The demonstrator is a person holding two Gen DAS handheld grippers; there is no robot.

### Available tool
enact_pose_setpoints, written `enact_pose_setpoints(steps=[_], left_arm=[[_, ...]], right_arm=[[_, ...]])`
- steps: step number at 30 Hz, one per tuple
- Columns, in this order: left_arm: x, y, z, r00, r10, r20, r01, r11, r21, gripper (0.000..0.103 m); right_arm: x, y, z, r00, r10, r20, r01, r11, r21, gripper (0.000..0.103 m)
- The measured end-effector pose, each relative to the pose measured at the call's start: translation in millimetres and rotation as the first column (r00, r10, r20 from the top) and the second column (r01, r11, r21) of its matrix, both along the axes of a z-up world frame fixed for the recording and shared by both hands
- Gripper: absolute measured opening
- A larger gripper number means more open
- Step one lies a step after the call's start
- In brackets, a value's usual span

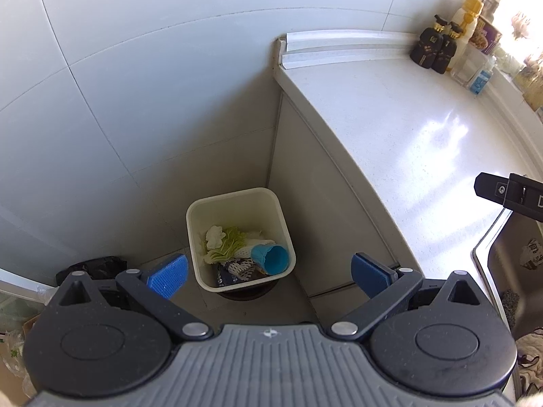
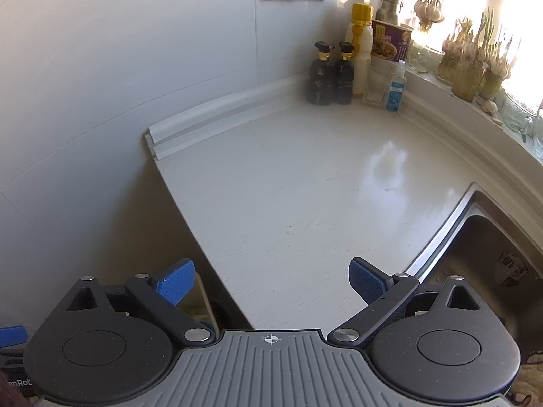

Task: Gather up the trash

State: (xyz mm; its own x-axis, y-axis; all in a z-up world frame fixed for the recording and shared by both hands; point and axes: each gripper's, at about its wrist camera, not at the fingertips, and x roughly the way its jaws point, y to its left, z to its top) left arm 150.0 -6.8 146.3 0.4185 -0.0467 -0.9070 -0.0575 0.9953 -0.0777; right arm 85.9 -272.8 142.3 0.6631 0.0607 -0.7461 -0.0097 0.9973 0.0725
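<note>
- Left wrist view: your left gripper (image 1: 269, 276) hangs above the floor beside the tabletop's (image 1: 390, 135) end, its blue fingers (image 1: 169, 276) spread wide with nothing between them.
- Directly below, a cream waste bin (image 1: 237, 200) stands on the floor in the corner where the tiled wall meets the cabinet side under the tabletop.
- In the bin lie a blue cup (image 1: 271, 257) on its side, green leafy scraps (image 1: 225, 247), a crumpled white wad (image 1: 214, 235) and a white foam net (image 1: 242, 266).
- A black bag (image 1: 95, 266) lies on the floor left of the bin.
- At the right edge, part of the right gripper (image 1: 509, 193) reaches over the tabletop near the sink (image 1: 509, 261).
- Right wrist view: your right gripper (image 2: 271, 281) hovers over the near edge of the tabletop (image 2: 288, 186), fingers (image 2: 368, 281) spread wide and holding nothing.
- At the far corner stand two dark bottles (image 2: 331, 74), a yellow-capped bottle (image 2: 359, 44), a noodle cup (image 2: 390, 40) and a small clear bottle (image 2: 395, 84).
- The steel sink (image 2: 475, 244) is sunk into the right side; sprouting garlic (image 2: 471, 57) lines the window sill.
</note>
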Motion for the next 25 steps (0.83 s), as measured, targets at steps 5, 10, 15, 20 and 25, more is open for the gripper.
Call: enact_pose_setpoints(steps=[5, 10, 15, 20, 25], left_arm=[[-0.3, -0.9, -1.8, 1.0, 0.005, -0.011, -0.006, 1.0, -0.004, 0.103], [-2.0, -1.7, -4.1, 1.0, 0.005, -0.021, -0.006, 1.0, -0.014, 0.103], [-2.6, -2.6, -6.5, 0.999, 0.005, -0.032, -0.006, 1.0, -0.017, 0.103], [-0.5, -3.2, -9.5, 0.999, 0.002, -0.042, -0.003, 1.0, -0.021, 0.103], [1.8, -3.7, -16.2, 0.998, -0.003, -0.063, 0.0, 0.999, -0.034, 0.103]], right_arm=[[1.6, -2.4, -1.1, 1.0, -0.001, -0.006, 0.001, 1.0, -0.007, 0.099], [2.5, -3.4, -2.1, 1.0, 0.003, -0.015, -0.003, 1.0, -0.011, 0.099], [4.0, -3.7, -2.3, 1.0, -0.003, -0.02, 0.003, 1.0, -0.013, 0.099], [7.3, -4.2, -5.9, 0.999, -0.013, -0.032, 0.012, 1.0, -0.017, 0.099], [14.4, -8.3, -20.9, 0.997, -0.038, -0.06, 0.038, 0.999, -0.013, 0.099]])
